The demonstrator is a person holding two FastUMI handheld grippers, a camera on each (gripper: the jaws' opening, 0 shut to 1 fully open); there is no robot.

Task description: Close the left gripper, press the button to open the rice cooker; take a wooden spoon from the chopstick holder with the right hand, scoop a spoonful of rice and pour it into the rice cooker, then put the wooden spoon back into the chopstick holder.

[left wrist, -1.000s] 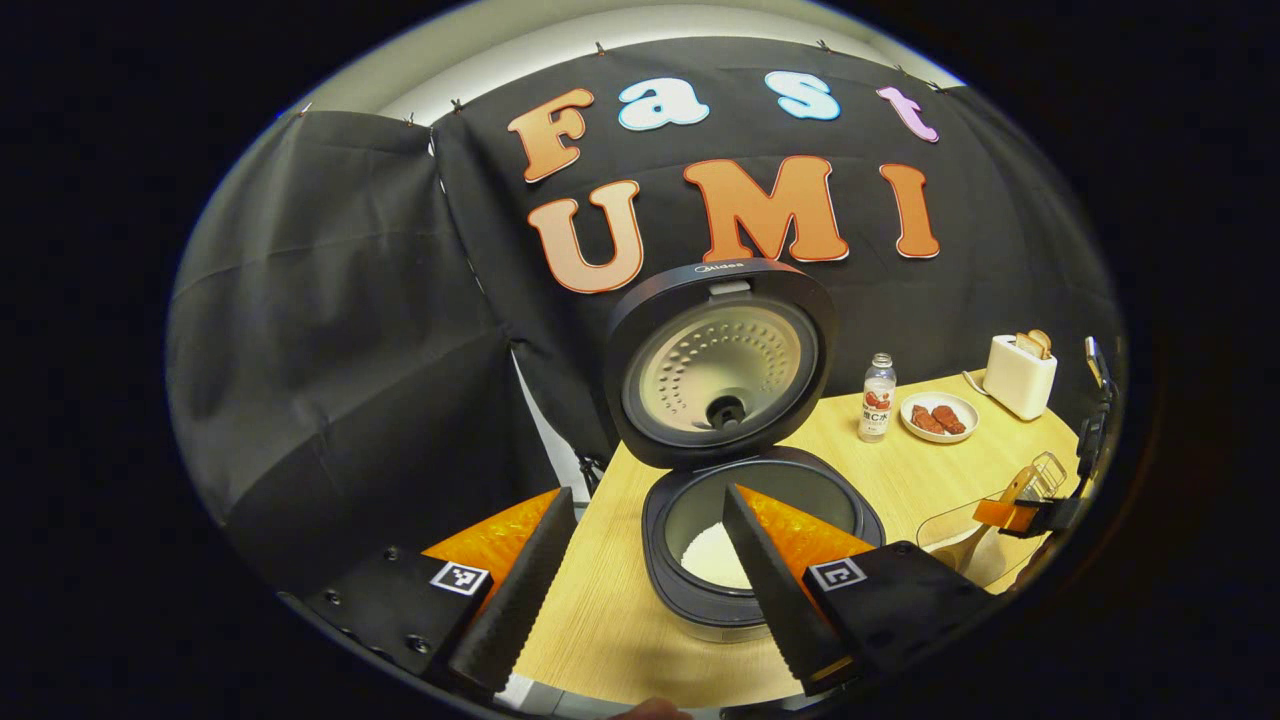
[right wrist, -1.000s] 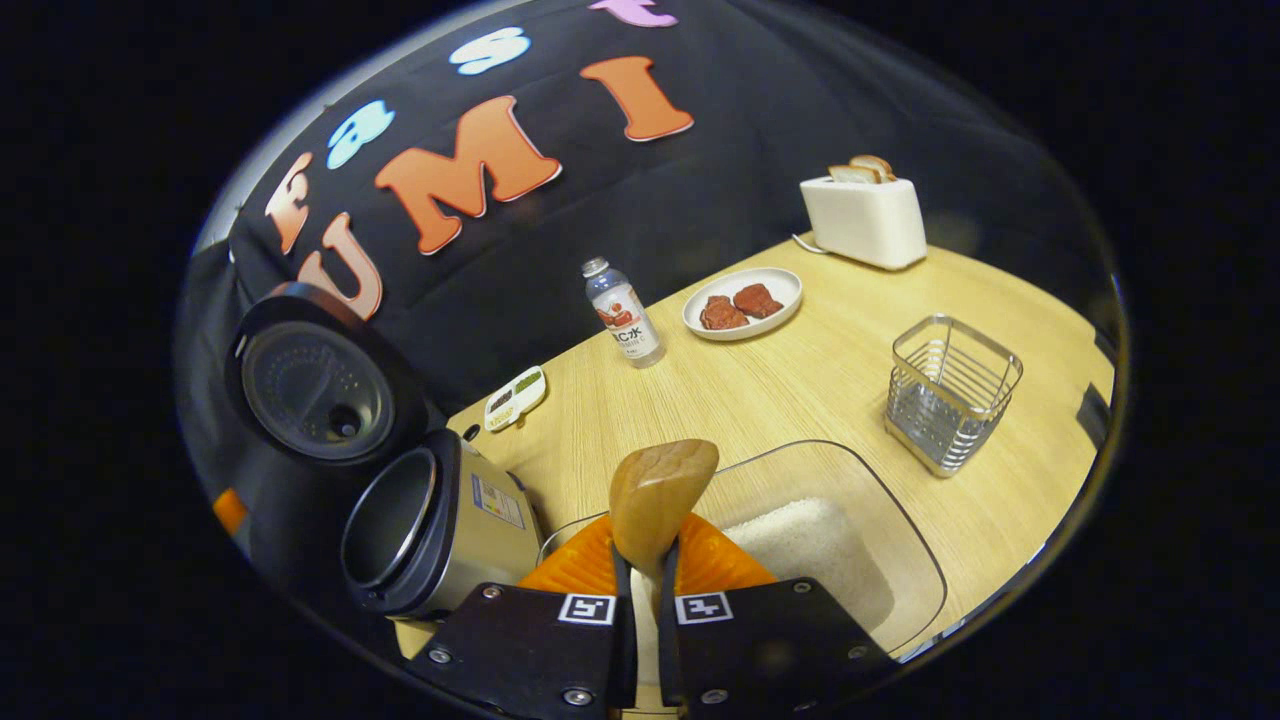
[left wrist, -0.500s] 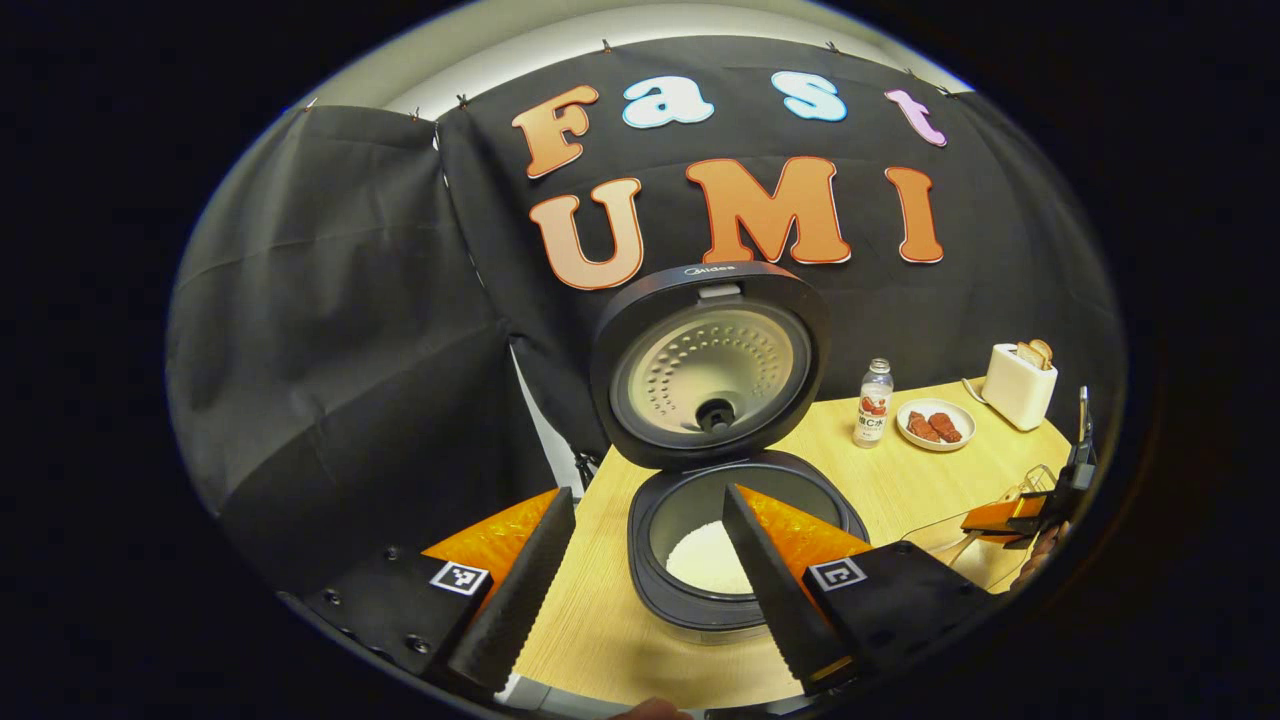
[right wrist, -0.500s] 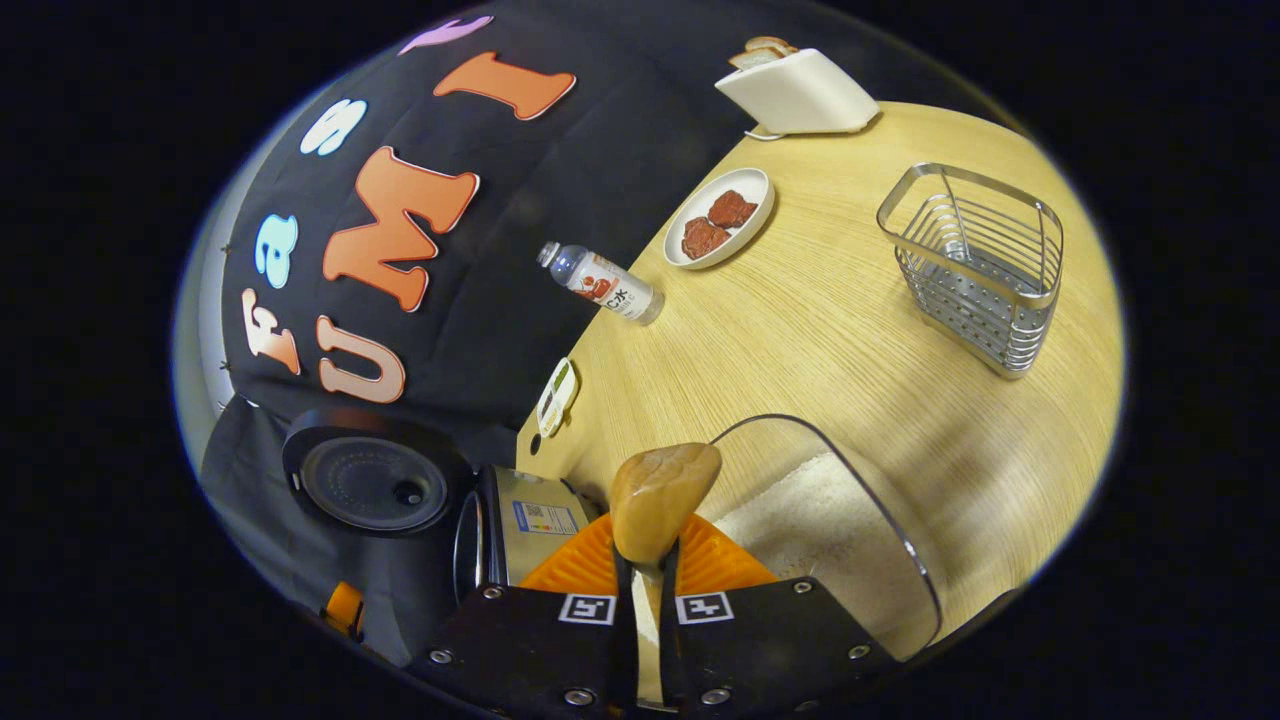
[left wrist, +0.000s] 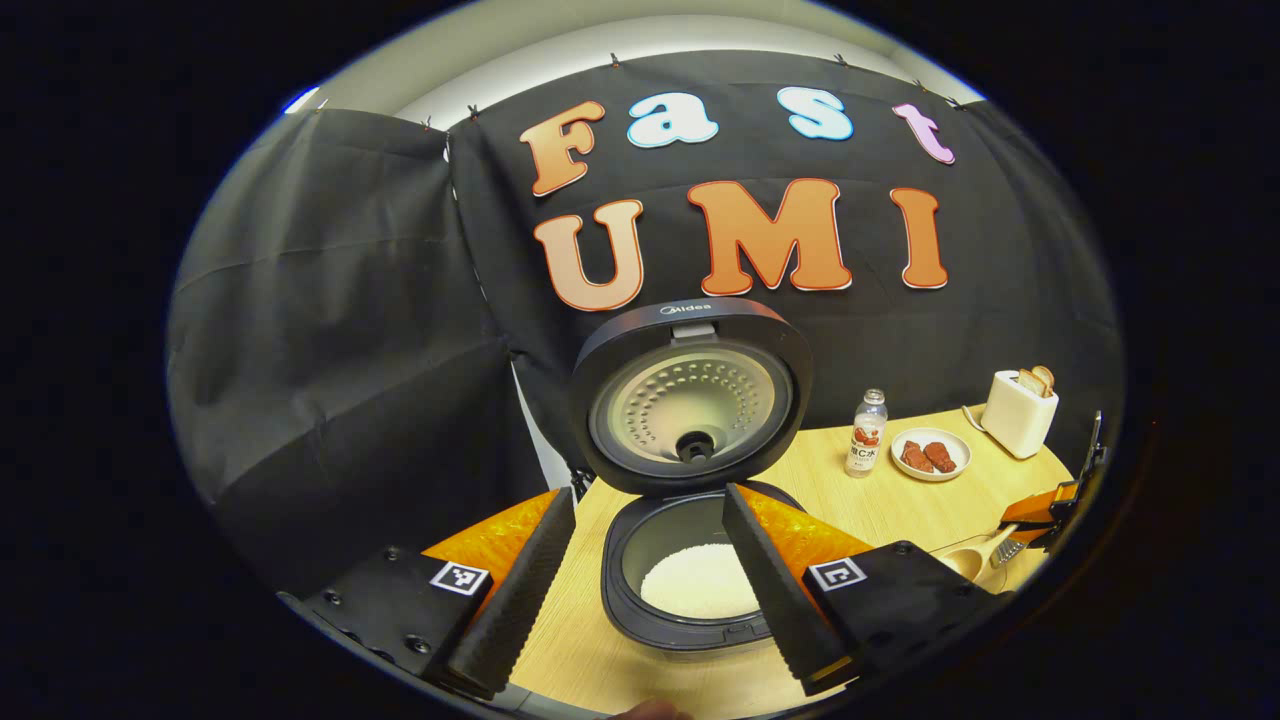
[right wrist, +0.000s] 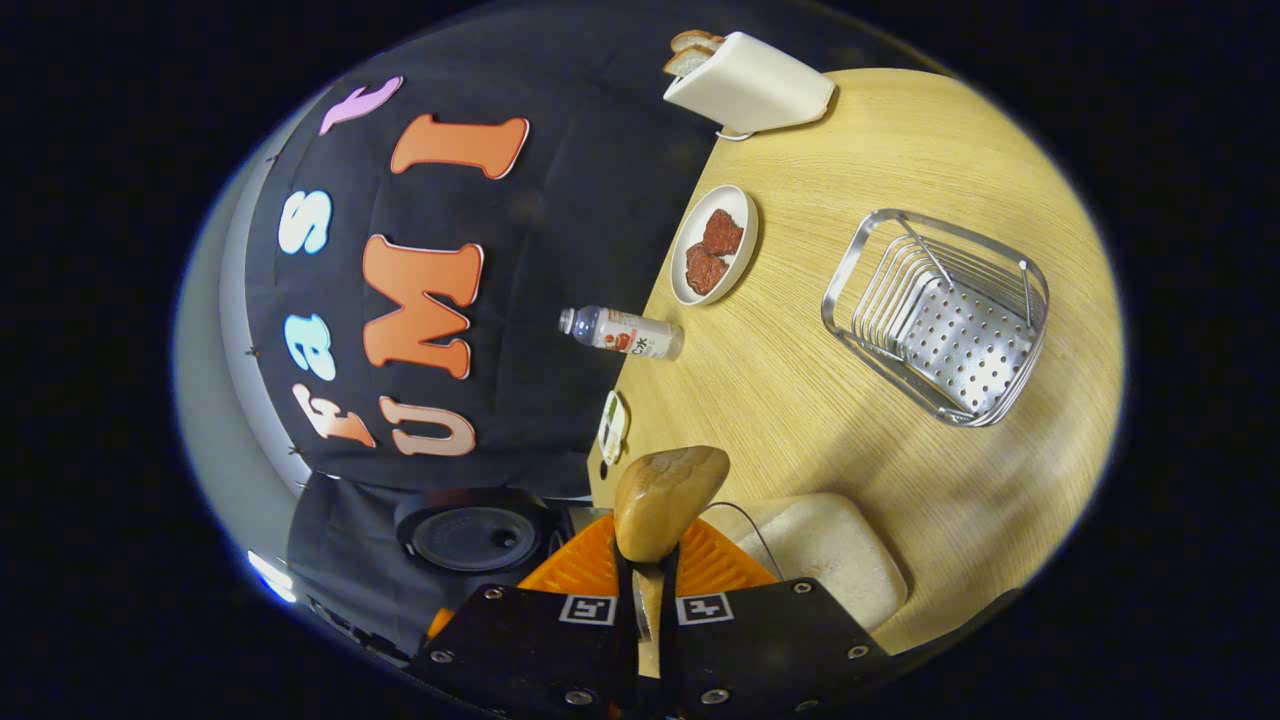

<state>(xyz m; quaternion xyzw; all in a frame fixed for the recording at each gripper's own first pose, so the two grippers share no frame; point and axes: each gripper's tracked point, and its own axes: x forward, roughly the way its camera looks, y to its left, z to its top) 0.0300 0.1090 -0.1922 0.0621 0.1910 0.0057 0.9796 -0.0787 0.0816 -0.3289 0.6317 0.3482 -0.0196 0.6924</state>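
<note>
Rice (left wrist: 700, 592) lies white in the pot of the rice cooker (left wrist: 690, 560), whose lid (left wrist: 692, 397) stands raised on the bench (left wrist: 880, 500). The left gripper (left wrist: 648, 580) hangs in front of the cooker with its fingers spread wide, grasping nothing. In the right gripper view the right gripper (right wrist: 647, 590) has its fingers clenched on the handle of the wooden spoon (right wrist: 663, 498), the bowl of the spoon sticking out ahead of them. Just beside the spoon sits a clear container of rice (right wrist: 820, 555). The metal chopstick holder (right wrist: 940, 315) stands farther off on the bench, near a plate (right wrist: 712, 245), a bottle (right wrist: 625, 332) and a toaster (right wrist: 750, 85).
</note>
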